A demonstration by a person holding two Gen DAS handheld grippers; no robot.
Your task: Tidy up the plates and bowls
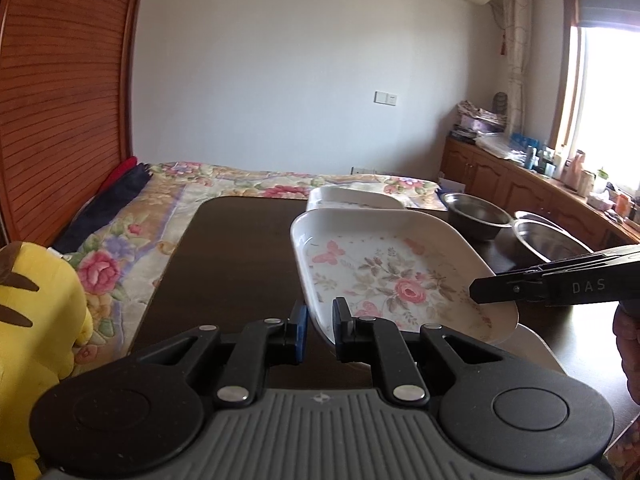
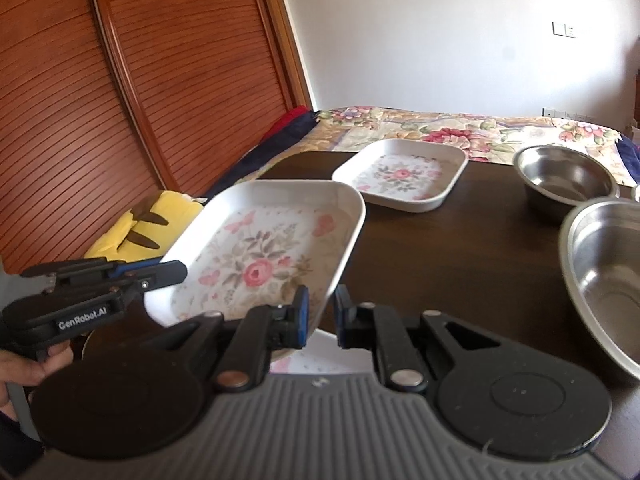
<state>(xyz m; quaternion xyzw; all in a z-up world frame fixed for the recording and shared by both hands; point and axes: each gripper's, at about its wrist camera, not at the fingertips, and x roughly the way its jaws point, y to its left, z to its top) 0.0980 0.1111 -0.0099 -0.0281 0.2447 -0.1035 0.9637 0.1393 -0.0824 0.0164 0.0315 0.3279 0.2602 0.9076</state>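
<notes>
A square white plate with a rose print (image 1: 384, 272) (image 2: 264, 248) hangs tilted above the dark table (image 1: 232, 248) (image 2: 448, 256). My left gripper (image 1: 320, 316) is shut on its near rim and shows in the right wrist view (image 2: 178, 271) at the plate's left edge. My right gripper (image 2: 320, 308) is shut on the opposite rim and shows in the left wrist view (image 1: 478, 292). A white piece of another plate (image 2: 332, 354) (image 1: 538, 346) peeks out beneath. A second floral plate (image 2: 400, 176) (image 1: 352, 196) lies farther back. Two steel bowls (image 2: 564, 180) (image 2: 608, 280) stand to the right.
A yellow plush toy (image 1: 36, 320) (image 2: 148, 224) sits left of the table by the bed with a floral cover (image 1: 168, 200). A wooden slatted wardrobe (image 2: 140, 80) rises behind it. A cluttered wooden cabinet (image 1: 520, 184) runs under the window.
</notes>
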